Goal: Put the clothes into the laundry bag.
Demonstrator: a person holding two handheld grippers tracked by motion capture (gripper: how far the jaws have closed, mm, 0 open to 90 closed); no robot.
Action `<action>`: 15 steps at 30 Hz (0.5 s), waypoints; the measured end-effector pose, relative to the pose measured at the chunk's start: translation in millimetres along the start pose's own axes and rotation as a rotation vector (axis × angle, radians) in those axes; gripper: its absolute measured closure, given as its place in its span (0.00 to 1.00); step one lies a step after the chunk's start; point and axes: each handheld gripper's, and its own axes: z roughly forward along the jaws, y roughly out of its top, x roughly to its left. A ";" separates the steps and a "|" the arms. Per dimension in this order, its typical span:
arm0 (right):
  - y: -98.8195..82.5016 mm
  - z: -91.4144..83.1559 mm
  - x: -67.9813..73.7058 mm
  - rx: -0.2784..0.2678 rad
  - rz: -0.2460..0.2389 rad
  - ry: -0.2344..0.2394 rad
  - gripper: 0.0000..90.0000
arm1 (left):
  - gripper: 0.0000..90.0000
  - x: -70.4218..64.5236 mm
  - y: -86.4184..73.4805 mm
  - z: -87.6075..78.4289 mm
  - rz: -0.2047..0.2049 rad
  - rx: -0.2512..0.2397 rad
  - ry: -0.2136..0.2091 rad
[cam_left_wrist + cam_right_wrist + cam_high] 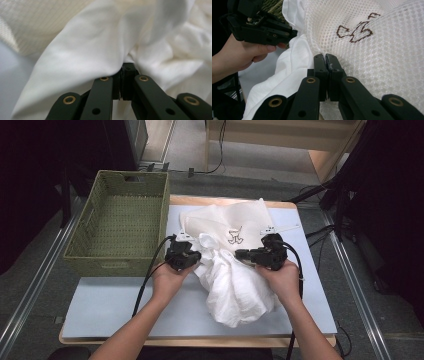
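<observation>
Left gripper (196, 258) pinched the shirt (235, 285); right gripper (239, 254), at its 3 o'clock, clamped the mesh bag (225, 222). Best bet: hold the mouth taut while feeding cloth in.

My two forearms come in from six o'clock and spread toward the middle, the left hand (167, 279) wrapped around the left gripper (199, 256), the right hand (283, 279) around the right gripper (239, 254). The left gripper points toward three o'clock and the right toward nine o'clock, so their tips face each other, near but apart. I see both pairs of jaws pressed together, pads meeting.
</observation>
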 end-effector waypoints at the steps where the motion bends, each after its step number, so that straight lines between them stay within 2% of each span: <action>1: 0.1 -0.1 0.0 0.001 0.000 0.001 1.00 | 1.00 -1.0 3.4 2.2 0.004 -0.005 -0.012; 2: 0.1 -0.1 0.0 0.001 0.000 0.001 1.00 | 1.00 -2.2 6.4 4.5 0.001 -0.026 -0.027; 3: 0.1 0.0 0.0 0.000 0.000 0.000 1.00 | 1.00 -5.8 12.8 8.2 -0.008 -0.058 -0.067; 4: 0.2 -0.1 0.0 0.001 0.000 0.000 1.00 | 1.00 -9.0 16.2 10.2 -0.005 -0.065 -0.076; 5: 0.3 -0.3 -0.1 0.002 0.000 0.000 1.00 | 1.00 -9.0 16.2 10.2 -0.005 -0.065 -0.076; 7: 0.4 -0.4 0.0 0.002 0.003 0.001 1.00 | 1.00 -17.1 23.1 15.3 0.010 -0.071 -0.101; 11: 1.4 -2.0 0.6 -0.004 0.005 0.002 1.00 | 1.00 -34.6 32.4 28.5 0.064 -0.054 -0.131; 13: 3.5 -7.7 1.3 -0.035 0.013 0.015 1.00 | 1.00 -44.4 33.1 35.1 0.083 -0.048 -0.144; 15: 5.4 -13.1 1.9 -0.068 0.027 0.032 1.00 | 1.00 -48.2 32.5 38.0 0.096 -0.047 -0.153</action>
